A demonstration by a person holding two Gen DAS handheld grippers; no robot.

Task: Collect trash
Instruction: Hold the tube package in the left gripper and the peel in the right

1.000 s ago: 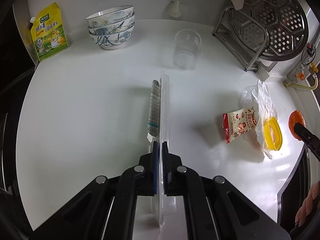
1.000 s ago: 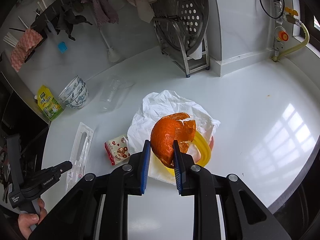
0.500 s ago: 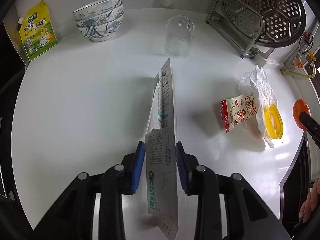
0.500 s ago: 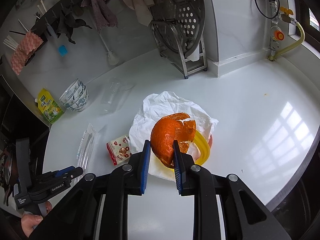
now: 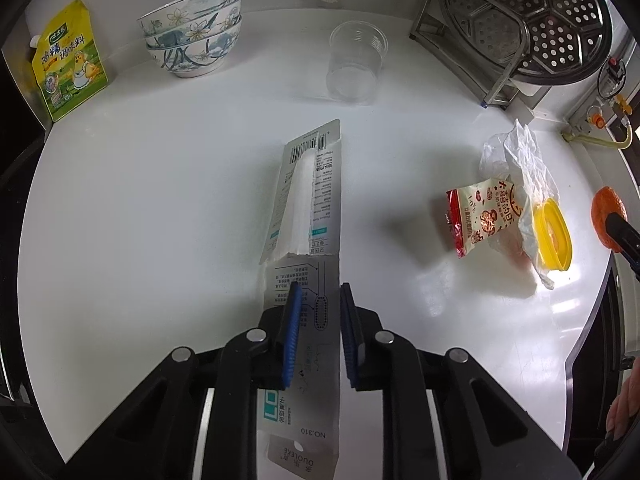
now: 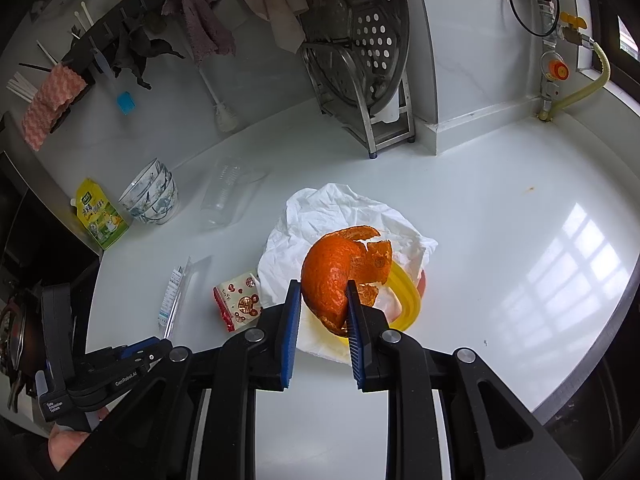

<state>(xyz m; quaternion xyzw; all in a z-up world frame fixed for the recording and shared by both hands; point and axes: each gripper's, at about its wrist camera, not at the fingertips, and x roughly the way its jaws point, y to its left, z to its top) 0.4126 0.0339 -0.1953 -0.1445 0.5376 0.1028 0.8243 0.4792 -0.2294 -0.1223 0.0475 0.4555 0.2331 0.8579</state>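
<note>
My left gripper (image 5: 318,290) stands open over a long torn toothbrush package (image 5: 308,216) that lies flat on the white counter (image 5: 160,200), running between the blue pads; the package also shows in the right wrist view (image 6: 174,294). My right gripper (image 6: 320,290) is shut on an orange peel (image 6: 340,268) and holds it above a yellow lid (image 6: 406,292) and a crumpled white plastic bag (image 6: 320,216). A red and white snack wrapper (image 5: 478,216) lies left of the bag; it also shows in the right wrist view (image 6: 240,304).
A clear plastic cup (image 5: 356,64) stands at the back middle. Stacked floral bowls (image 5: 194,40) and a yellow seasoning pouch (image 5: 66,76) are at the back left. A metal steamer rack (image 5: 532,28) stands at the back right. The counter edge (image 6: 580,376) curves near right.
My left gripper has opened and let go of the toothbrush package, which has turned from edge-on to flat on the counter. The right gripper has kept holding the orange peel in place.
</note>
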